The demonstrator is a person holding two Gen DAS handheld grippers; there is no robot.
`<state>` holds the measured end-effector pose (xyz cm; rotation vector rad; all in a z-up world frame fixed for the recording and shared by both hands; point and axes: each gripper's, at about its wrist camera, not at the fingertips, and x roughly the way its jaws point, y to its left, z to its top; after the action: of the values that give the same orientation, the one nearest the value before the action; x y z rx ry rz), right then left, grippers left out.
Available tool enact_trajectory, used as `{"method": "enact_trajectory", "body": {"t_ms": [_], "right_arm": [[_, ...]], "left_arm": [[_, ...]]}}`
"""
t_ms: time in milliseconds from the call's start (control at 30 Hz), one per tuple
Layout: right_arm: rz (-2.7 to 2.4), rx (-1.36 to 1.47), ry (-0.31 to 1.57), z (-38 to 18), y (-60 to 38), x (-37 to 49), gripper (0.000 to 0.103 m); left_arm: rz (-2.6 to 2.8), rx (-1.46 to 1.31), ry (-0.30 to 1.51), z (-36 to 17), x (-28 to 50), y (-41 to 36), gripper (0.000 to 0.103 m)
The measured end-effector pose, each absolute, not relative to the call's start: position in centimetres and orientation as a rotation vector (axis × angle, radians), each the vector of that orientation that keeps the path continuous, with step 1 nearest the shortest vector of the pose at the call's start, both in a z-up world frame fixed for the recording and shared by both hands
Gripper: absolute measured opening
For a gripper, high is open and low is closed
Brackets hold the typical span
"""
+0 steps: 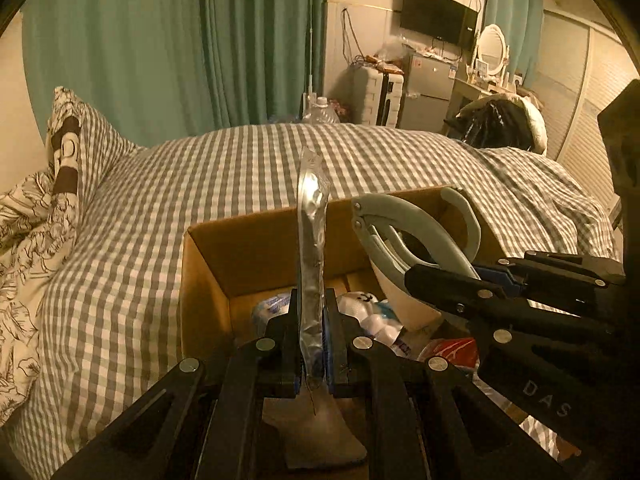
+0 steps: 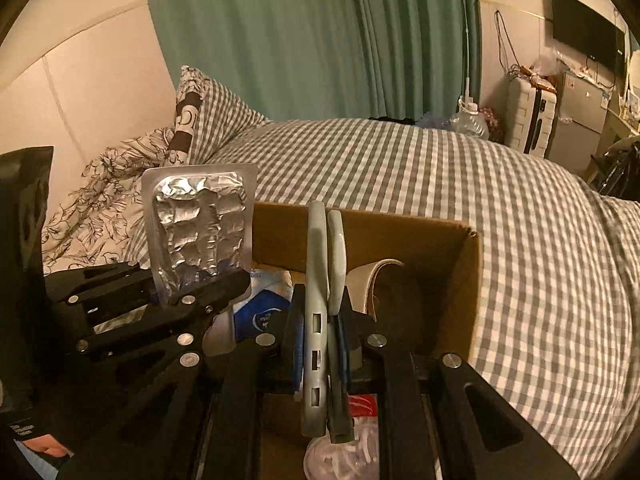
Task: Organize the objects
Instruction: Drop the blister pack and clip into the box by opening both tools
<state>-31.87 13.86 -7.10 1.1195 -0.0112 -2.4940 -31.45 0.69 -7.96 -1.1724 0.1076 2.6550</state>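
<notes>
My left gripper [image 1: 312, 312] is shut on a silver foil blister pack [image 1: 311, 240], held edge-on and upright above the open cardboard box [image 1: 248, 248]. The pack's face shows in the right wrist view [image 2: 200, 228], with the left gripper [image 2: 196, 284] clamped on its lower edge. My right gripper [image 2: 323, 312] is shut on grey-handled scissors [image 2: 324, 264], held over the box [image 2: 452, 280]. In the left wrist view the scissors [image 1: 416, 232] and right gripper [image 1: 476, 276] sit at the box's right side.
The box rests on a grey checked bed [image 1: 140, 220] and holds white and blue packets [image 2: 264, 312] and a red item [image 1: 456, 350]. A pillow [image 1: 68, 136] lies at the left. Teal curtains [image 1: 180, 40], a suitcase and fridge stand beyond.
</notes>
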Motion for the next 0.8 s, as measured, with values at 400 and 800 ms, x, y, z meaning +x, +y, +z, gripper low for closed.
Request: {"method": "enact_trajectory", "body": {"t_ms": [400,800], "right_arm": [[-2.499,1.101,-0.141,-5.4,15.8,-31.4,0.041],[-2.684,0.909,-0.141,4.5,19.3,-25.4,0.068]], "left_arm": [[2.693,-1.177,0.107,-7.2,-30.5,0.7,0.07],[2.859,-0.941,0.073,1.4,-24.6,1.1,0.094]]}}
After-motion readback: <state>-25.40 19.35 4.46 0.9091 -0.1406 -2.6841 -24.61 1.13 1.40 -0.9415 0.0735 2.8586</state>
